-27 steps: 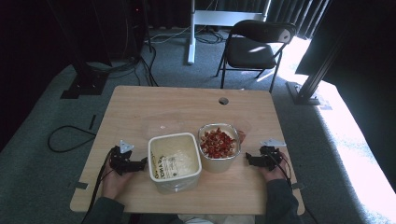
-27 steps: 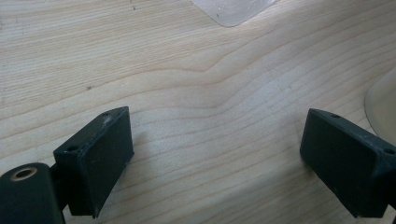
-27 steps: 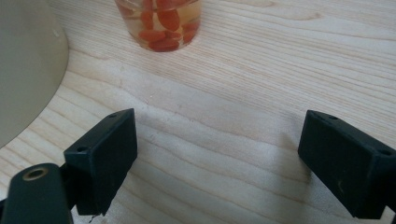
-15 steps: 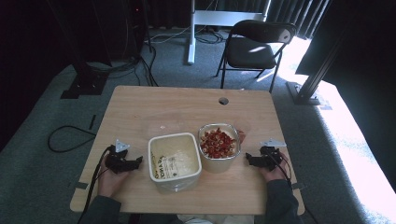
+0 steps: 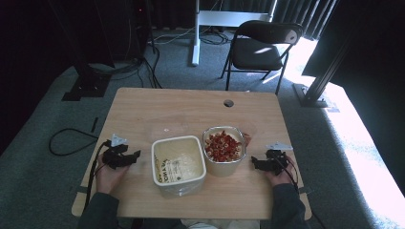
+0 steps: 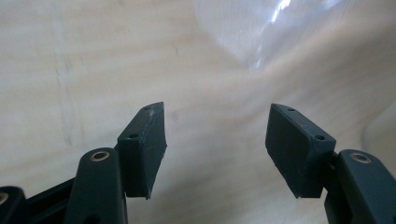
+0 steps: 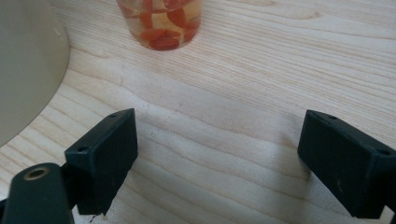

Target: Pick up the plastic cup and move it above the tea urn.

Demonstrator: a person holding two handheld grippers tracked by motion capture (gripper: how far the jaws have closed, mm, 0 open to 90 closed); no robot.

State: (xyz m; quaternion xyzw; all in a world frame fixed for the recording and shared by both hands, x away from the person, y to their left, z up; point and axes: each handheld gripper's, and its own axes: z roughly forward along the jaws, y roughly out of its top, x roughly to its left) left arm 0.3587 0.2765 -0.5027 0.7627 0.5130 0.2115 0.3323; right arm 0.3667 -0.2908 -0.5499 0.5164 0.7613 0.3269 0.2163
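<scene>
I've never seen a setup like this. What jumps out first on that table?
Two tubs sit side by side near the table's front edge: a cream tub with pale contents, and to its right a clear tub of red pieces. Flanking them, each hand holds a black tool, the left gripper and right gripper, fingers open and empty.

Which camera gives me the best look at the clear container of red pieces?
The high view: the clear container of red pieces shows whole from above, beside the cream tub. The right gripper view catches just its base; the left gripper view doesn't help.
</scene>
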